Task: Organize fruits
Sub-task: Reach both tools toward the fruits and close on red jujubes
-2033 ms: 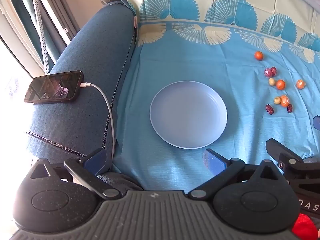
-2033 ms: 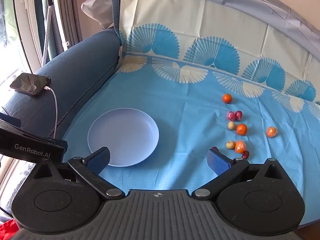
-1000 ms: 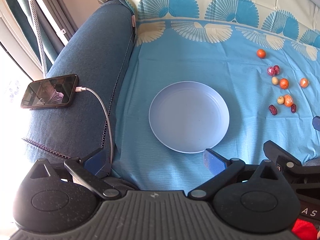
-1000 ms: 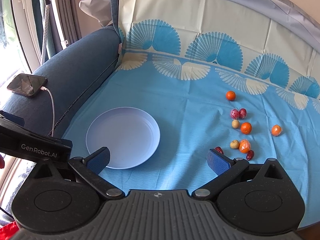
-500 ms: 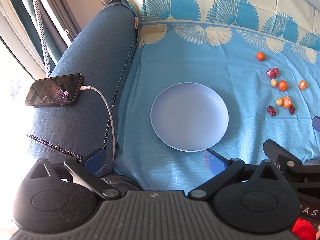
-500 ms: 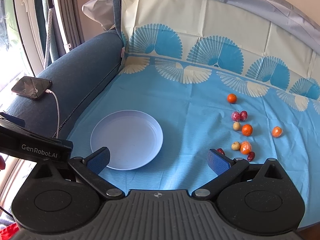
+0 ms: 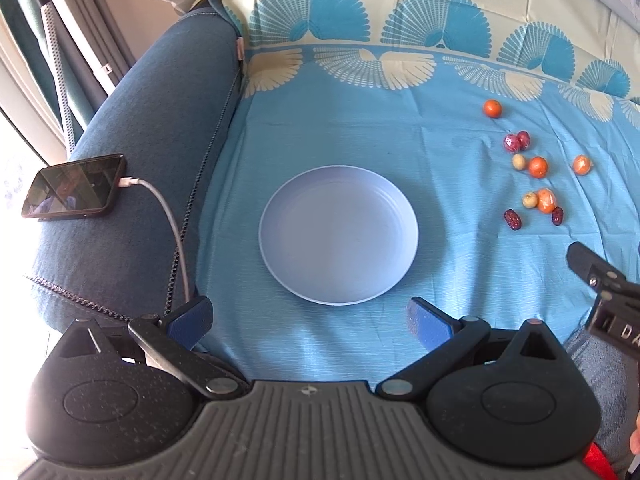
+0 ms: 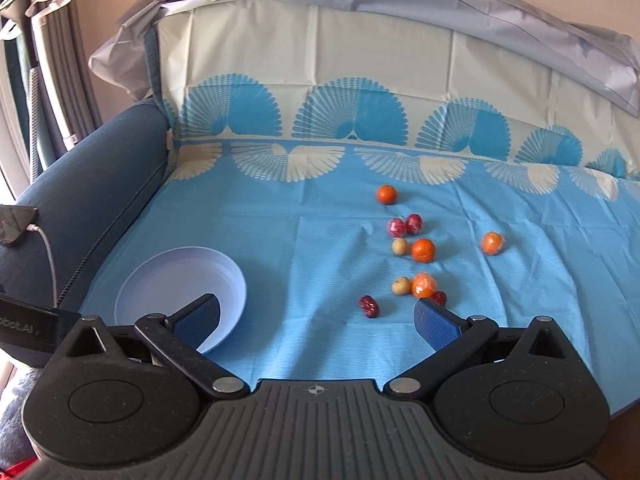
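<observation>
fruits [image 8: 413,248] lie loose beside bare plate [image 7: 338,236]; perhaps dates among them.

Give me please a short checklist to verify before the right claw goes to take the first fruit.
1. Right claw open and holding nothing: ok.
2. Left claw open and holding nothing: ok.
3. Plate has nothing in it, ready for fruit: ok.
4. Nearest fruit, the dark red date, lies alone with free cloth around it: ok.
5. Other fruits lie in touching clusters, such as the wrapped orange beside the pale round fruit: not ok for a clean grasp.
6. Whether the fruits would roll on the blue cloth when touched: cannot tell.
</observation>
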The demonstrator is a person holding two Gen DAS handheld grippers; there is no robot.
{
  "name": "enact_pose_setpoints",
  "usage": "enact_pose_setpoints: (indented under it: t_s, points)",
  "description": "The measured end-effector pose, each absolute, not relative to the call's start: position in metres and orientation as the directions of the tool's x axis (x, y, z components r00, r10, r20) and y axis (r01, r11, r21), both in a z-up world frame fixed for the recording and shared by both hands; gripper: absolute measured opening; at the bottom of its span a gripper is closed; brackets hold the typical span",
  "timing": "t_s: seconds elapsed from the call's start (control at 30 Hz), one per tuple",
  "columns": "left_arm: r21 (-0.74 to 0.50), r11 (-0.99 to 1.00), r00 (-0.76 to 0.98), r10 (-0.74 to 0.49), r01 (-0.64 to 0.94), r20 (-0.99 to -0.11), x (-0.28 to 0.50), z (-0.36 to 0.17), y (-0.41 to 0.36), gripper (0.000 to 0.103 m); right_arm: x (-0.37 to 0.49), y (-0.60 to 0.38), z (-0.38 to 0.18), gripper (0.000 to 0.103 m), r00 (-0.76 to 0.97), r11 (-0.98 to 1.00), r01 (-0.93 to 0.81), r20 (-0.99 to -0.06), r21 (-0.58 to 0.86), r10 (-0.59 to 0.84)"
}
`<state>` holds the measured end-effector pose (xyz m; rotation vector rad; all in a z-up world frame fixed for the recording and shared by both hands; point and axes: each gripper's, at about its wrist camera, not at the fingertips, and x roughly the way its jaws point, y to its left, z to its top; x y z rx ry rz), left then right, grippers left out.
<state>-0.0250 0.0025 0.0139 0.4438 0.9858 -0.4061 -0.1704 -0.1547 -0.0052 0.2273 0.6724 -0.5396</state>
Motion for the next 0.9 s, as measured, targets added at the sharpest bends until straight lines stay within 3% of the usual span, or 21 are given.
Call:
enact_pose_setpoints:
  t_s: [0.23, 0.43, 0.9]
  points:
    - [0.086, 0.783, 0.38, -0.199, 0.615, -0.903, -0.028, -0.017, -0.049, 0.103, -0.192, -0.219, -0.043, 0.102, 0.537, 0.728, 0.685, -0.663, -0.017, -0.521]
    - [0.003, 0.716, 0.282, -0.271, 0.698, -0.921, -0.026, -0.055, -0.114, 0.103, -0.194, -0.274, -0.084, 0.102, 0.478, 0.672, 0.74, -0.71, 0.009, -0.517]
    - [0.1, 0.597, 0.271, -0.204, 0.796, -0.94, 0.01, -0.155, -0.241, 0.103, -0.14, -0.337, -0.157, 0.102, 0.467, 0.732, 0.681, -0.781, 0.019, -0.414]
